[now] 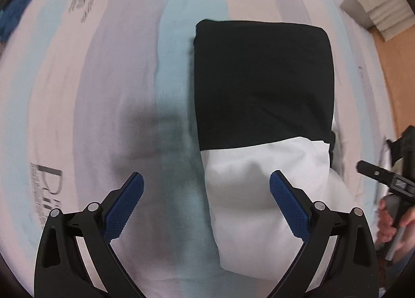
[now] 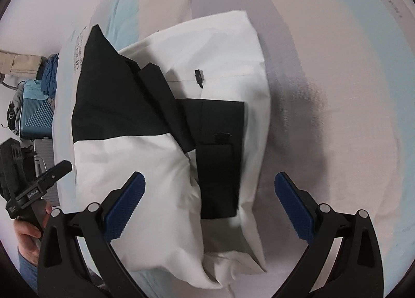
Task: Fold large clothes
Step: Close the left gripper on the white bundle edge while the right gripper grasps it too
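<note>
A black-and-white garment (image 1: 262, 106) lies folded into a compact block on the striped bedsheet (image 1: 103, 90). In the left wrist view its black half is farther away and its white half is near my fingers. My left gripper (image 1: 206, 189) is open and empty, hovering above the white part's left edge. In the right wrist view the garment (image 2: 166, 126) shows layered black and white panels with a small black tab. My right gripper (image 2: 210, 189) is open and empty, hovering above its near end. Each gripper shows at the edge of the other's view, the right one (image 1: 376, 176) and the left one (image 2: 52, 170).
The bedsheet (image 2: 324, 64) has pale blue, grey and white stripes with printed lettering. A white foam block (image 1: 381, 12) and wooden floor (image 1: 396, 69) lie past the bed's right edge. A blue suitcase (image 2: 33, 113) and blue clothes (image 2: 50, 74) sit beside the bed.
</note>
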Motion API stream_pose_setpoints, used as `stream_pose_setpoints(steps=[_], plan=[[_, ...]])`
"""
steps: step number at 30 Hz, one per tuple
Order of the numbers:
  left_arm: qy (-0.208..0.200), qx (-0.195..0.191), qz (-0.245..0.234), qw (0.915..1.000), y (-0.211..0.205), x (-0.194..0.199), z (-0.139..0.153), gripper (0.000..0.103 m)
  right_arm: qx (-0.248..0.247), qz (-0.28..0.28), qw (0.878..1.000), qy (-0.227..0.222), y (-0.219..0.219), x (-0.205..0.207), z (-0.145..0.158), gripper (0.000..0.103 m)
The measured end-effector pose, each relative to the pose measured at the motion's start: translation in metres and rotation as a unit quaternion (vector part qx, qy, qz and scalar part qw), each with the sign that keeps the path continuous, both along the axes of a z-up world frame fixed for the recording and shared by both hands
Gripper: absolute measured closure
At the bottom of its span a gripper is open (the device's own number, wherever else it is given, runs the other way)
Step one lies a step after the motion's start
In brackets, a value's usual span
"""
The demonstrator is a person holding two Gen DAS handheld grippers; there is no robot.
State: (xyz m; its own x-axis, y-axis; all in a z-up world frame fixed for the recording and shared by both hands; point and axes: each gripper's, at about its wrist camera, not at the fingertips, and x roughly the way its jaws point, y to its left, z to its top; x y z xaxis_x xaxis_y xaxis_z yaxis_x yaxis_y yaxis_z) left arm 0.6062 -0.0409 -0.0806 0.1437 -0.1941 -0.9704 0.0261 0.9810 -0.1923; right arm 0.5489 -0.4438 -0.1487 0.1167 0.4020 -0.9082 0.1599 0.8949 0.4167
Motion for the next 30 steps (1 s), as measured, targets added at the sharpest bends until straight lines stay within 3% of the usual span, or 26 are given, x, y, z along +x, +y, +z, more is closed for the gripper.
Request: stream_pose_setpoints(steps=[6, 14, 20, 30], plan=[[0.029, -0.019, 0.005, 0.9994, 0.011, 0.004, -0.023, 0.008, 0.014, -0.007, 1.000, 0.020, 0.008, 0.011, -0.019, 0.007], [0.030, -0.033, -0.007, 0.9990, 0.002, 0.016, -0.041, 0.005, 0.032, -0.005, 0.999, 0.040, 0.019, 0.023, -0.045, 0.007], [0.037, -0.082, -0.006, 0.9959, 0.007, 0.020, -0.051, 0.006, 0.046, 0.015, 0.998, 0.046, 0.035, 0.033, -0.055, 0.007], [0.049, -0.174, -0.004, 0.9835, 0.013, 0.024, -0.060, 0.008, 0.045, 0.022, 0.997, 0.063, 0.040, 0.046, -0.070, 0.007]])
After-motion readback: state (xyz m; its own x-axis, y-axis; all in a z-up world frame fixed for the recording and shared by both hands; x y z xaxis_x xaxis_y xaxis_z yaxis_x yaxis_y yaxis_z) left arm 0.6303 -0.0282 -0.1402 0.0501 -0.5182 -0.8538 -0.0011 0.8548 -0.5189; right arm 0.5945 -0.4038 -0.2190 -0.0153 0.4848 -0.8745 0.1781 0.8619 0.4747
